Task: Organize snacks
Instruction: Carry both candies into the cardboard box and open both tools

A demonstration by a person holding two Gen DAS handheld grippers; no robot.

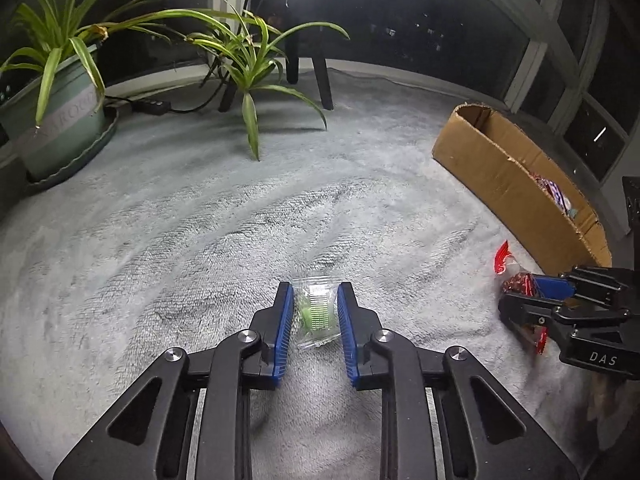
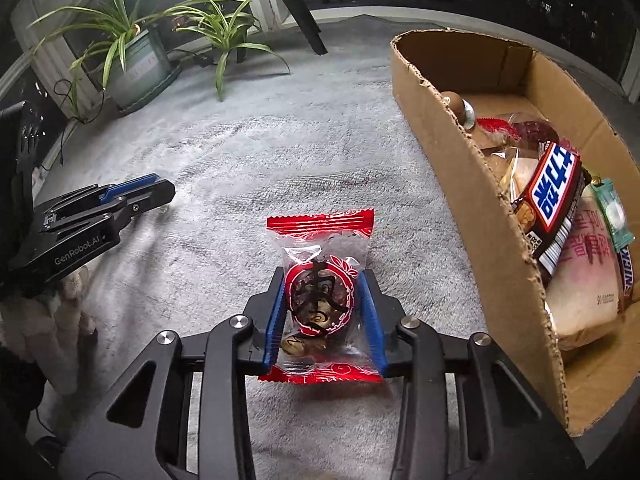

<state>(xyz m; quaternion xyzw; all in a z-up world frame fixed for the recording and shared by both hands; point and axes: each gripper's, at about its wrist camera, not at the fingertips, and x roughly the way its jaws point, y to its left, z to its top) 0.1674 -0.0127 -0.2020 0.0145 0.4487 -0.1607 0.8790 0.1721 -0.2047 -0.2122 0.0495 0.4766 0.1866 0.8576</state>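
Note:
A small clear packet with a green sweet (image 1: pixel 316 312) lies on the grey carpet between the fingers of my left gripper (image 1: pixel 314 292), whose jaws stand beside it with small gaps. My right gripper (image 2: pixel 324 280) is shut on a red-and-clear wrapped snack (image 2: pixel 320 292), held just above the carpet left of the cardboard box (image 2: pixel 452 152). The right gripper with its red snack also shows in the left wrist view (image 1: pixel 516 284). The left gripper shows in the right wrist view (image 2: pixel 160 194). The box holds a Snickers bar (image 2: pixel 554 188) and several other snacks.
A potted spider plant in a green pot (image 1: pixel 52 120) stands far left, with another plant (image 1: pixel 248 64) trailing onto the carpet. Black chair legs (image 1: pixel 320 76) and a power strip (image 1: pixel 152 106) sit by the window. The cardboard box (image 1: pixel 500 168) lies at the right.

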